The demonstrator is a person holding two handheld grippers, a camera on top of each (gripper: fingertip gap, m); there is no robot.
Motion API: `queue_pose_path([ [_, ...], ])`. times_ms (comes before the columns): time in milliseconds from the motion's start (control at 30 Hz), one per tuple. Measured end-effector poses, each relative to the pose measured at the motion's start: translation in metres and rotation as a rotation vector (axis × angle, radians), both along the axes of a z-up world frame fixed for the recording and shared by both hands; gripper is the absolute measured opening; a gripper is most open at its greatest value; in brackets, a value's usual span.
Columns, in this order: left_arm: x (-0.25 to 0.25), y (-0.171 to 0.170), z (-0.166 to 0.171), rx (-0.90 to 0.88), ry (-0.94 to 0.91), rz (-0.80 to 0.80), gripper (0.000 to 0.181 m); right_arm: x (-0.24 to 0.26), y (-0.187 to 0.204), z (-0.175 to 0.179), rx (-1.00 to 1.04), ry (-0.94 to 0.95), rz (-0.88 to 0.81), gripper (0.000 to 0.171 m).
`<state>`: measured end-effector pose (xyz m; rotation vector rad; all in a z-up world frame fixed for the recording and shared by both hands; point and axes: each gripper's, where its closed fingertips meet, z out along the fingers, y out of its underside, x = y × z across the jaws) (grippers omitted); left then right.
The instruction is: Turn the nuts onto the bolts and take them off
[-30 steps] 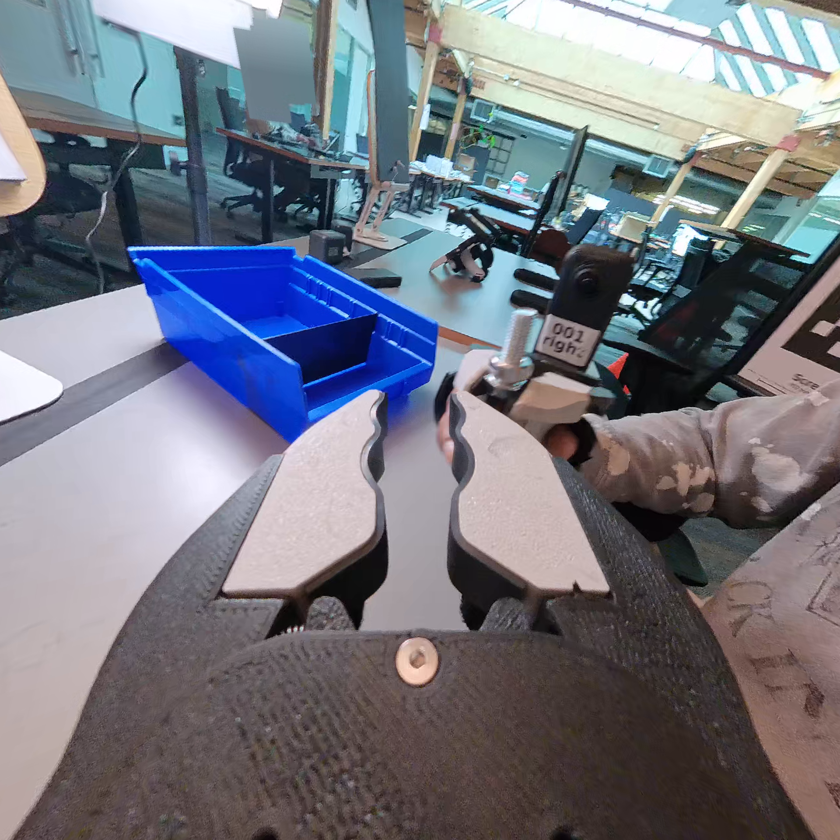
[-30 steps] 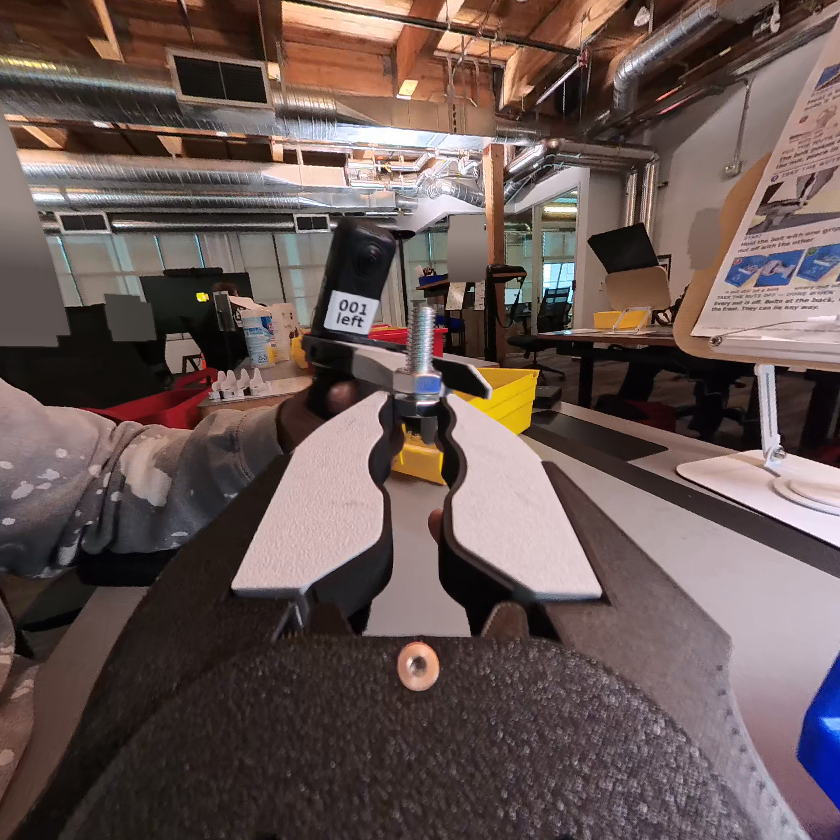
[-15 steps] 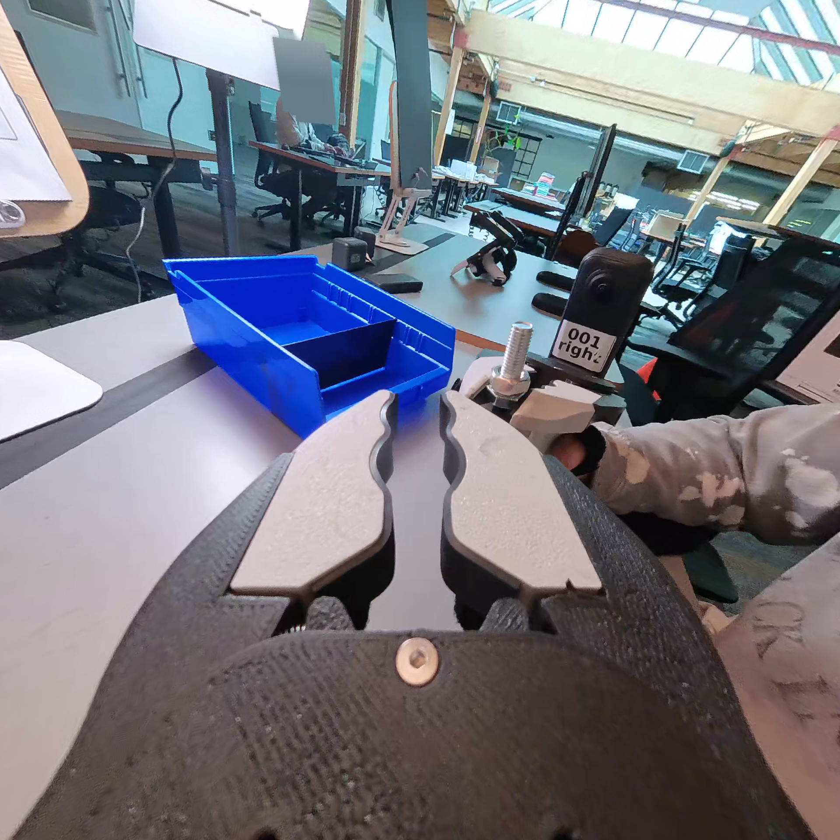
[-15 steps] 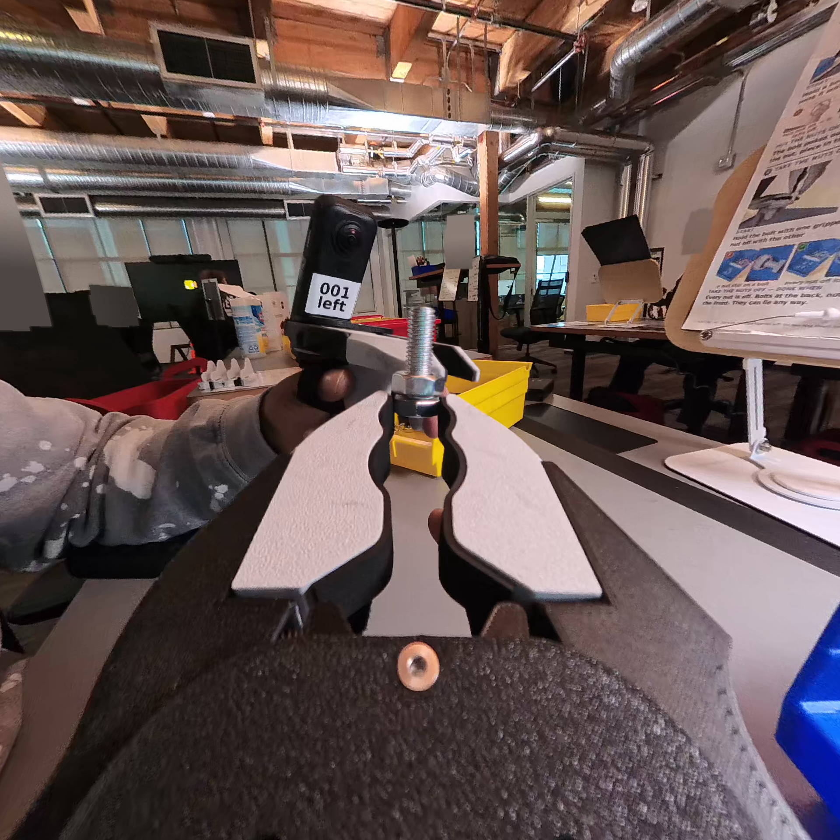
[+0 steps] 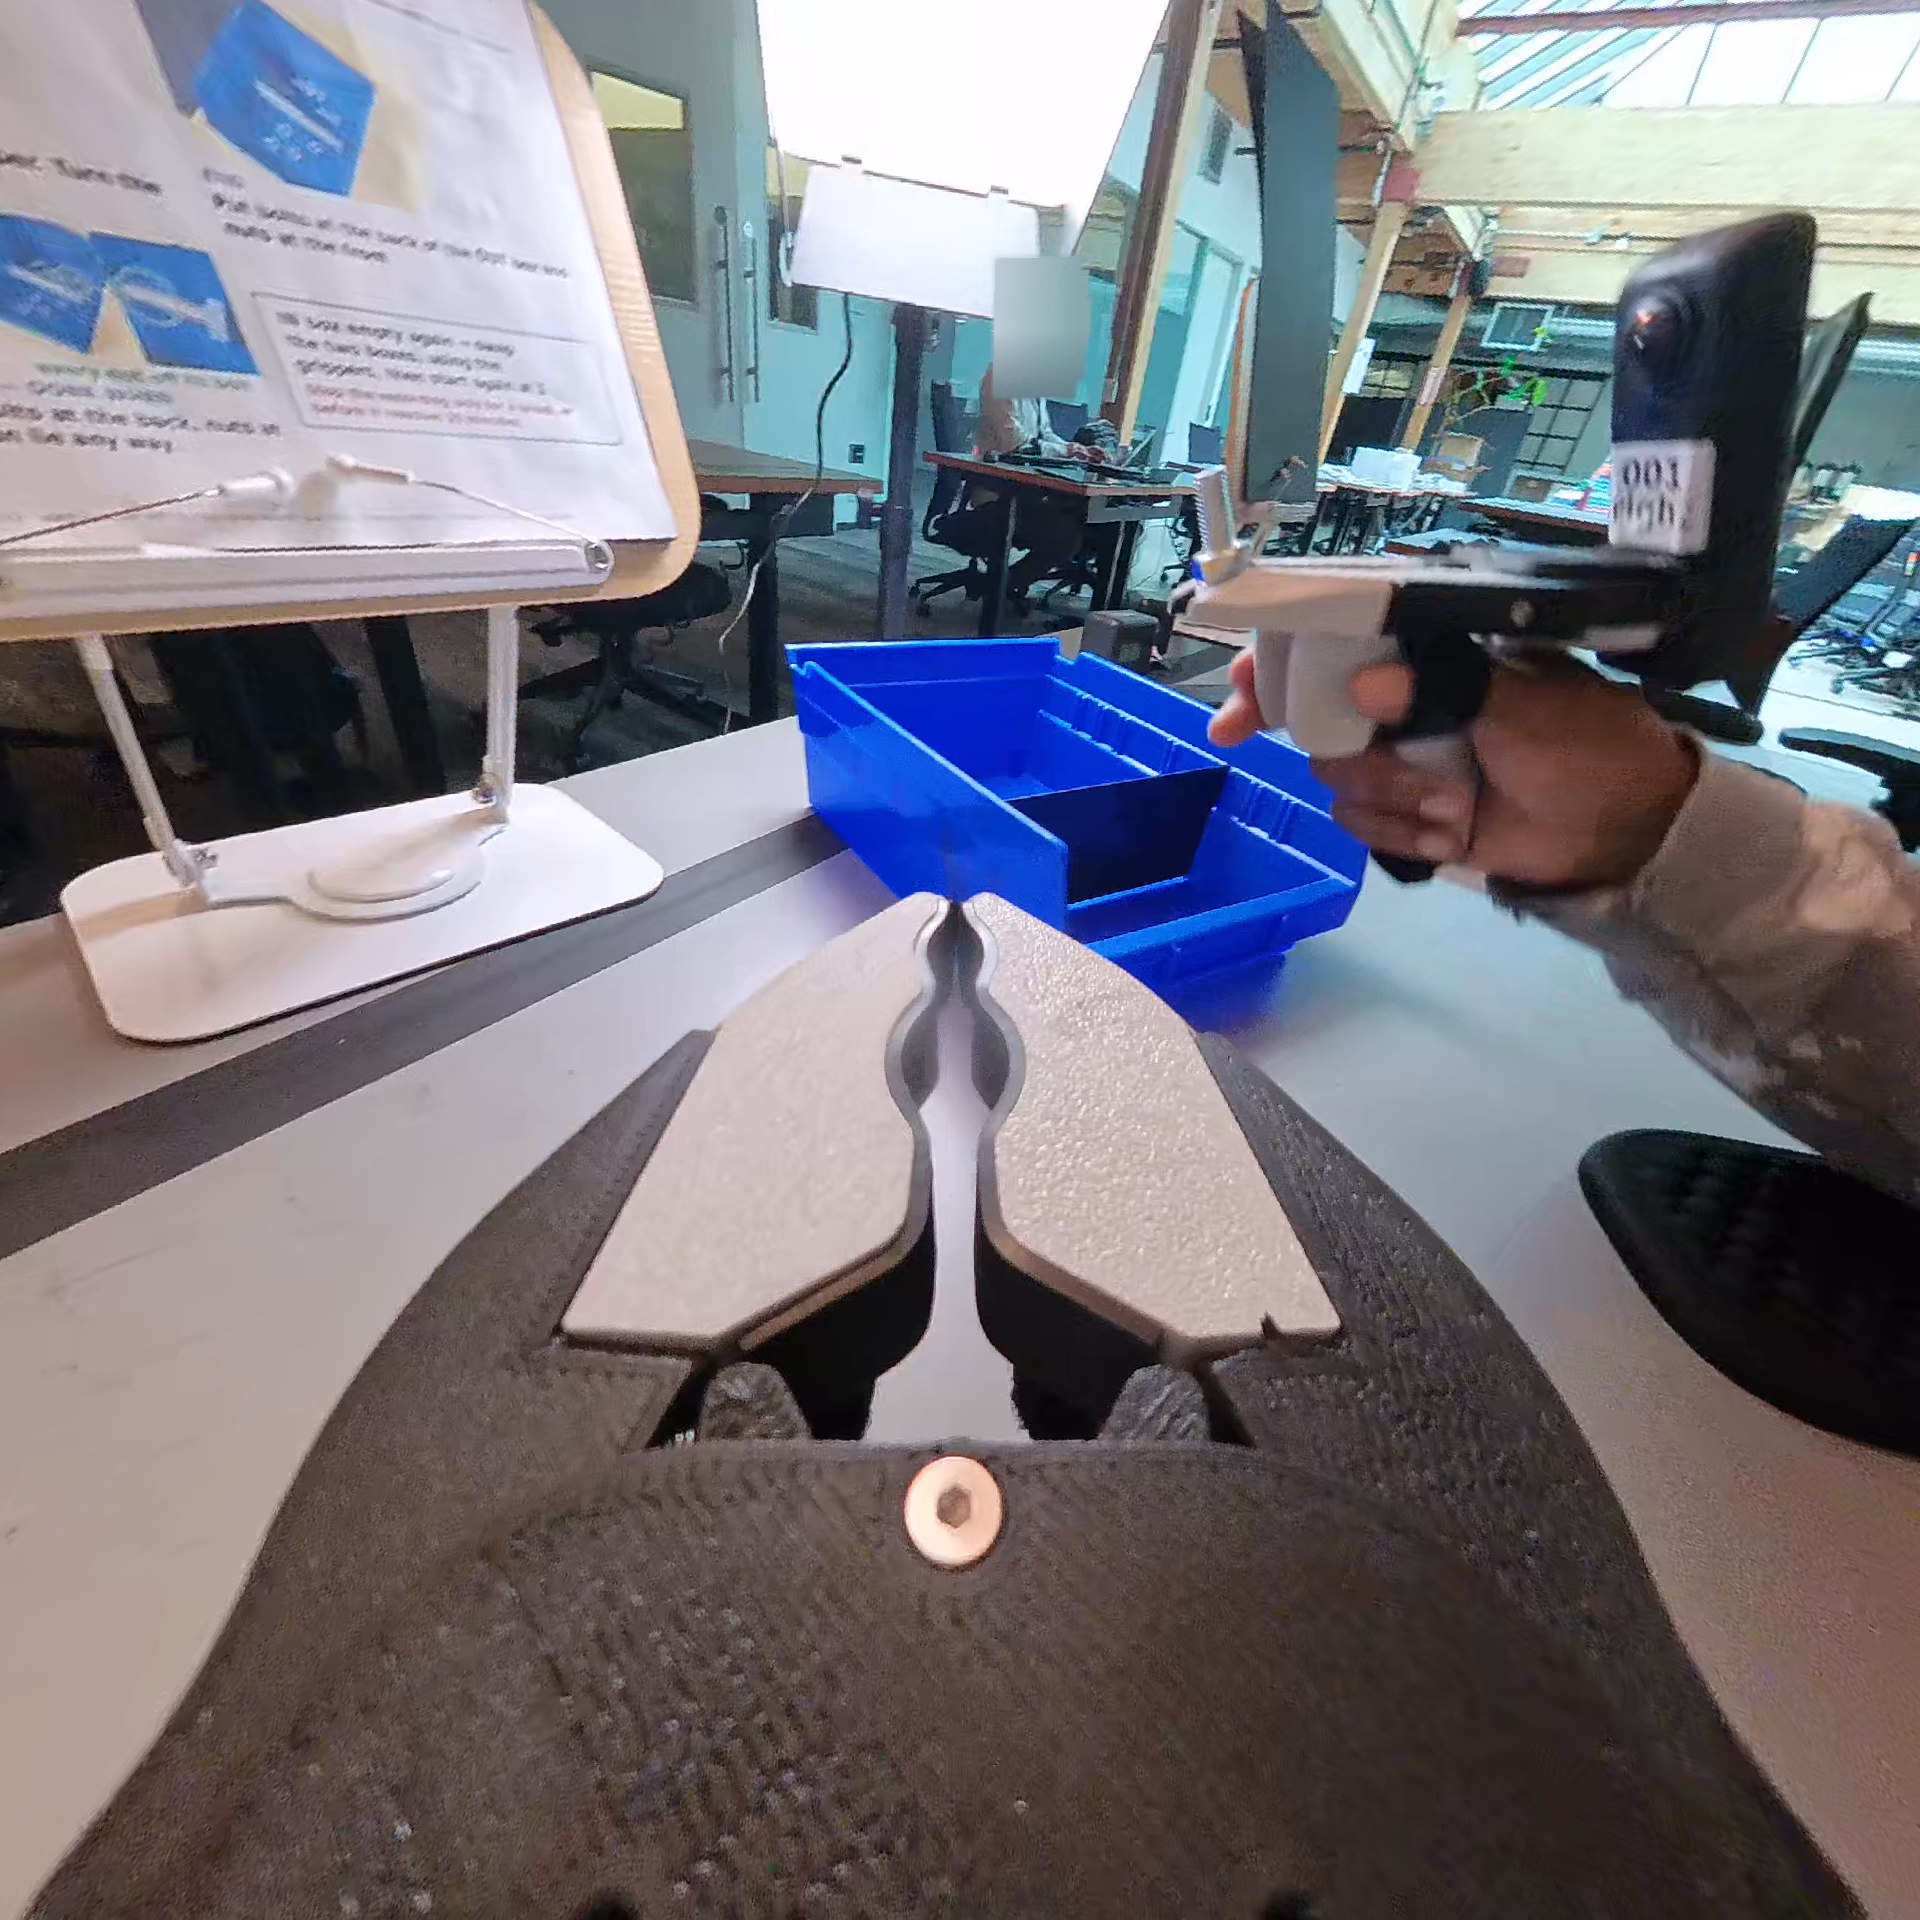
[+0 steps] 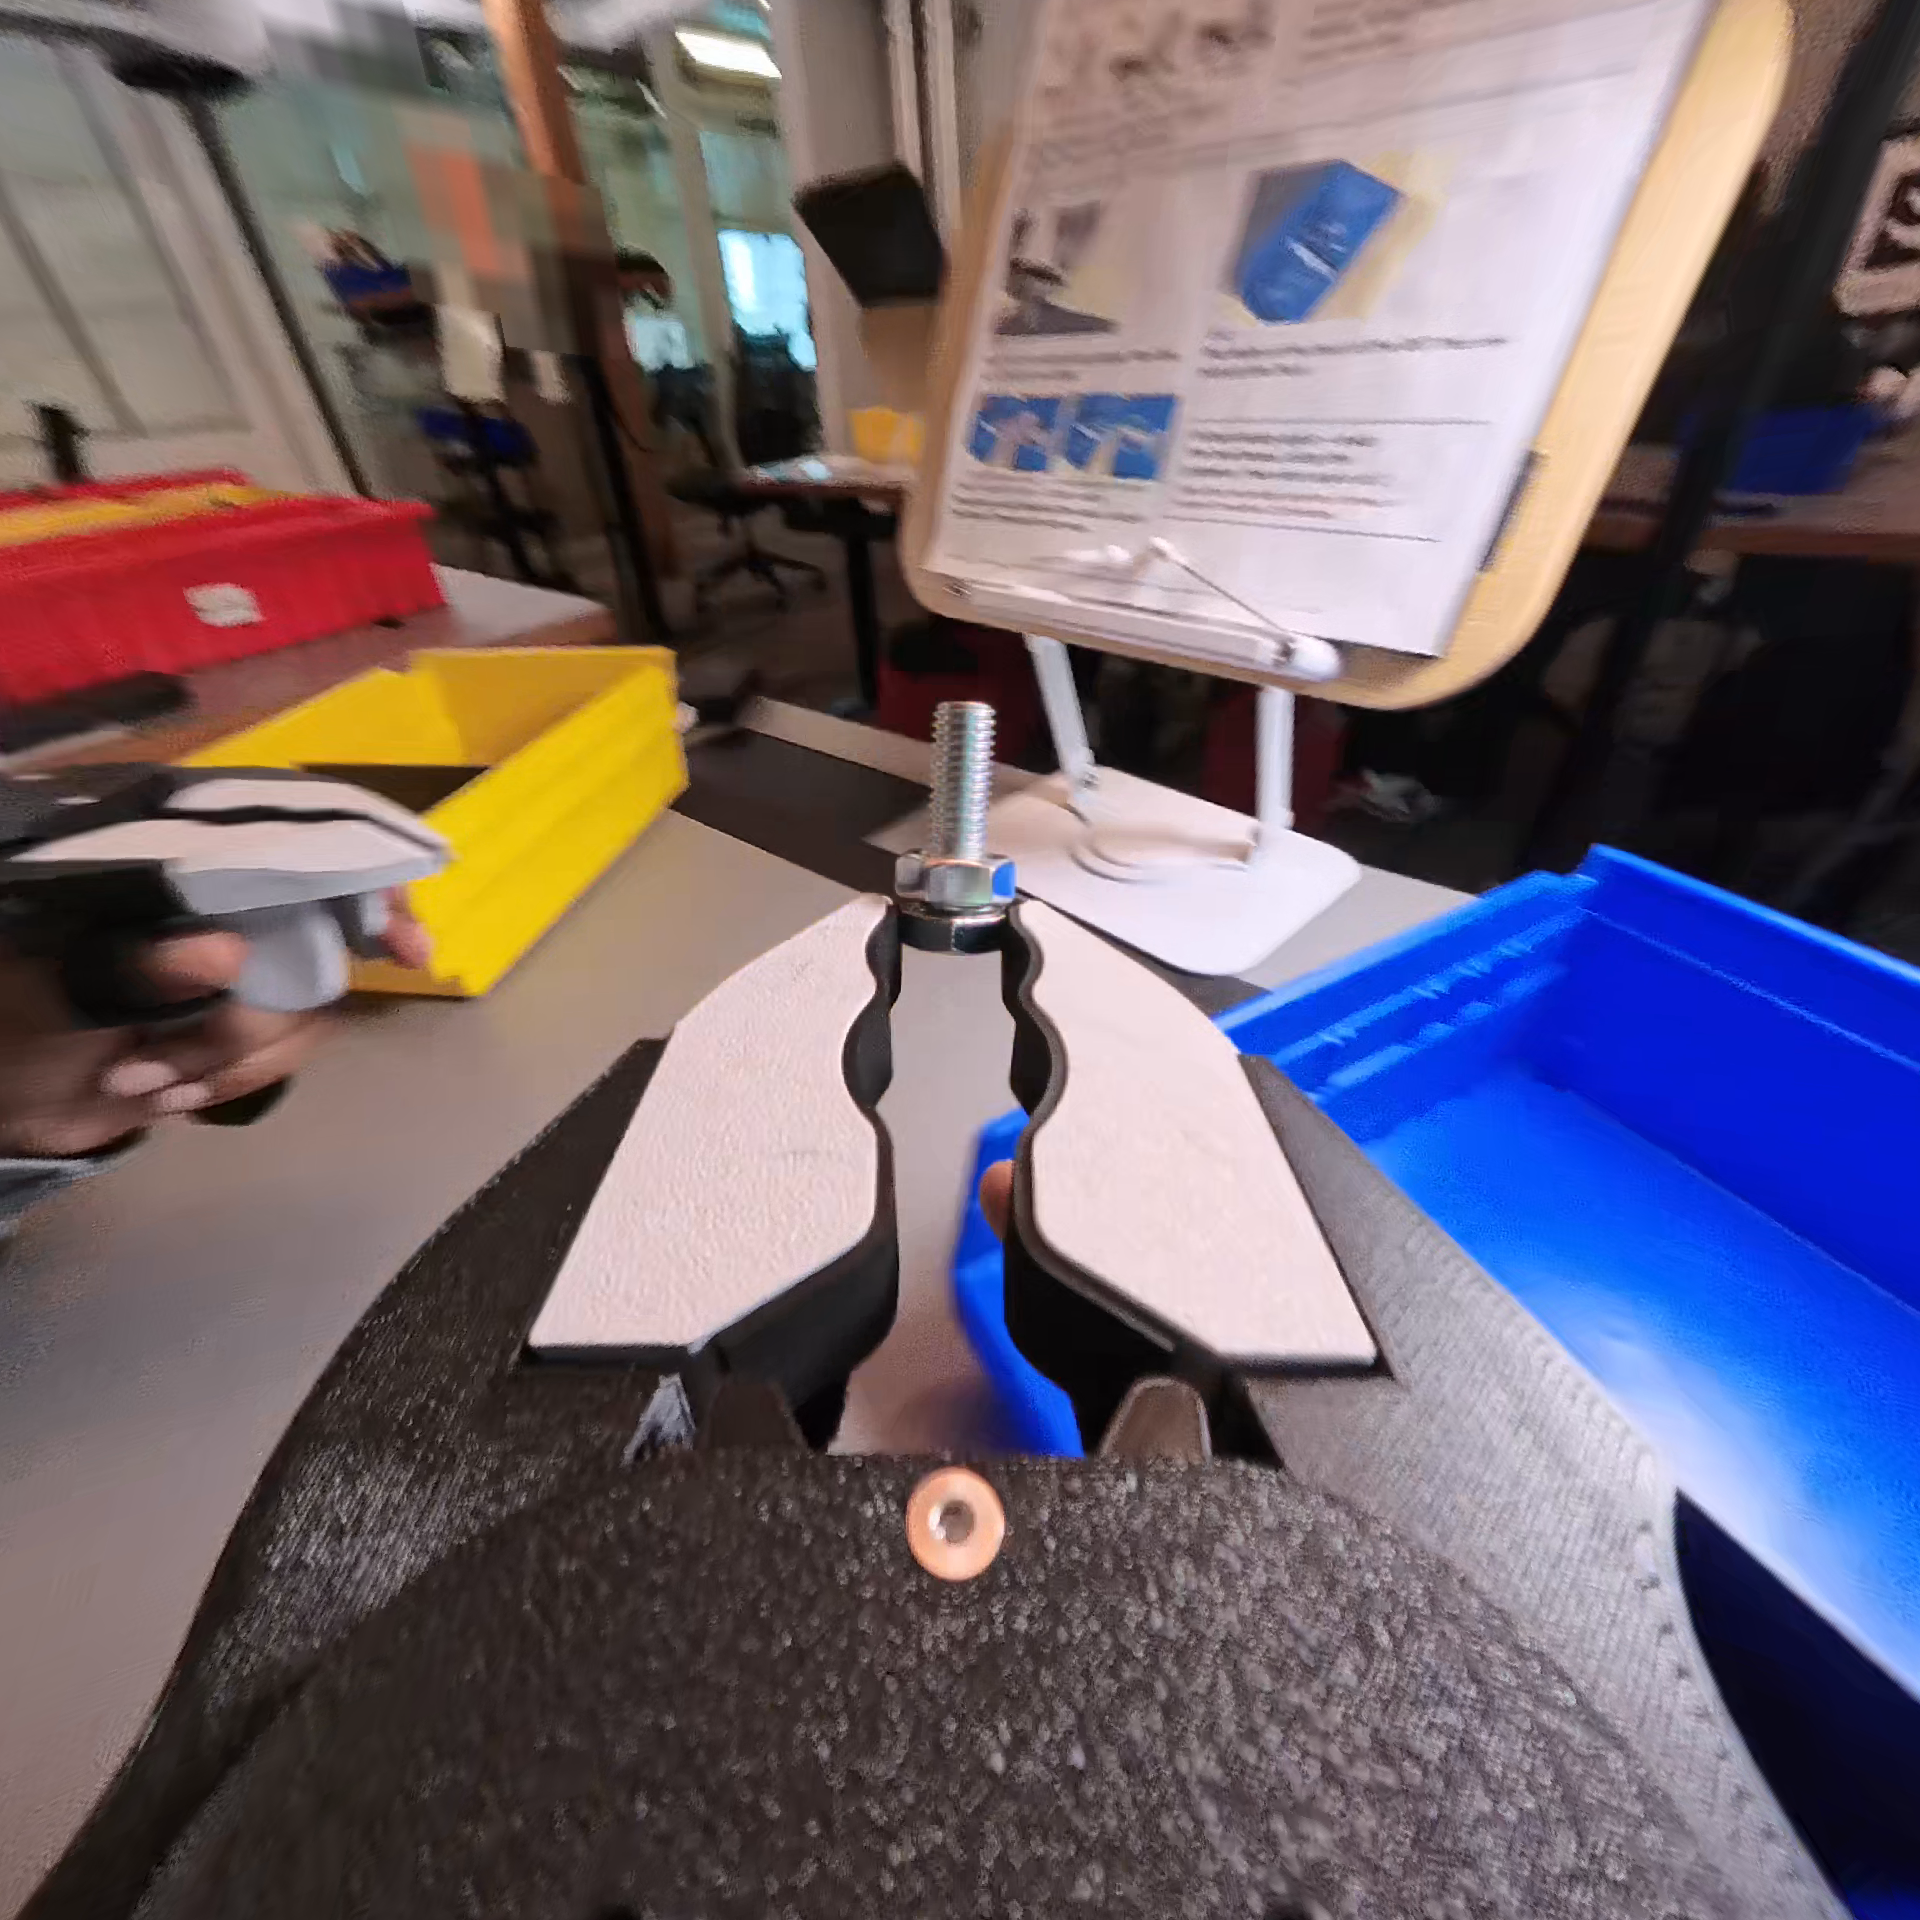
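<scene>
My right gripper [image 6: 951, 925] is shut on the head of a silver bolt [image 6: 961, 769], which stands upright with a nut [image 6: 956, 881] threaded down near the head. The bolt also shows small in the left wrist view [image 5: 1214, 525], held in the right gripper [image 5: 1205, 582] above the far end of the blue bin [image 5: 935, 790]. My left gripper [image 5: 954, 916] is shut and empty, low over the grey table in front of that bin. It also shows in the right wrist view [image 6: 416, 842], to the left of the bolt and apart from it.
The blue bin [image 6: 1621, 1039] with a divider lies right of my right gripper. A yellow bin [image 6: 540, 769] and a red bin [image 6: 187, 592] stand at the left. A white stand [image 5: 353, 894] holding an instruction sheet is behind. A black chair part [image 5: 1766, 1278] is at the table's right edge. Some 15 cm of space lies between my two pairs of fingers.
My left gripper has closed and pulled back away from the bolt. My right gripper has swung with the bolt toward the blue bin. Both views have turned toward the stand.
</scene>
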<state>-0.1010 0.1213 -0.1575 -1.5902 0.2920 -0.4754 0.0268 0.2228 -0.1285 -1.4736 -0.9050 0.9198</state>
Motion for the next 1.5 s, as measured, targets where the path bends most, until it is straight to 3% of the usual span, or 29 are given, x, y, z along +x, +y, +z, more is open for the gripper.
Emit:
queue_pose_path([
  [133, -0.01, 0.004, -0.005, 0.001, 0.015, 0.041, 0.0, 0.014, 0.091, -0.023, -0.059, -0.336, -0.197, 0.018],
  [267, -0.022, 0.007, -0.01, 0.02, 0.077, 0.105, 0.0, 0.027, 0.175, -0.082, -0.21, -0.68, -0.349, 0.019],
  [367, -0.03, 0.008, -0.018, 0.009, 0.088, 0.133, 0.0, 0.035, 0.217, -0.127, -0.323, -0.832, -0.415, 0.018],
  [533, -0.033, 0.013, -0.032, -0.003, 0.156, 0.152, 0.0, 0.027, 0.246, -0.178, -0.442, -0.93, -0.394, 0.018],
  [733, -0.033, 0.017, -0.041, -0.025, 0.156, 0.136, 0.0, 0.019, 0.25, -0.189, -0.486, -0.973, -0.365, 0.018],
  [867, -0.035, 0.017, -0.042, -0.026, 0.148, 0.141, 0.0, 0.018, 0.241, -0.162, -0.467, -0.927, -0.308, 0.032],
  [1000, -0.036, 0.017, -0.04, -0.018, 0.15, 0.151, 0.0, 0.009, 0.221, -0.089, -0.341, -0.664, -0.255, 0.032],
  [1100, -0.043, 0.016, -0.034, 0.0, 0.144, 0.178, 0.0, 0.002, 0.171, -0.021, -0.199, -0.403, -0.159, 0.03],
  [1200, -0.056, 0.015, -0.024, 0.007, 0.11, 0.213, 0.0, 0.008, 0.1, 0.021, -0.068, -0.237, -0.083, 0.028],
  [1367, -0.101, 0.008, 0.003, -0.009, 0.11, 0.294, 0.0, 0.025, -0.009, 0.01, -0.029, -0.121, 0.039, 0.027],
  [1500, -0.174, -0.006, 0.035, -0.06, 0.097, 0.405, 0.009, 0.035, -0.054, -0.027, -0.049, -0.095, 0.083, 0.026],
])
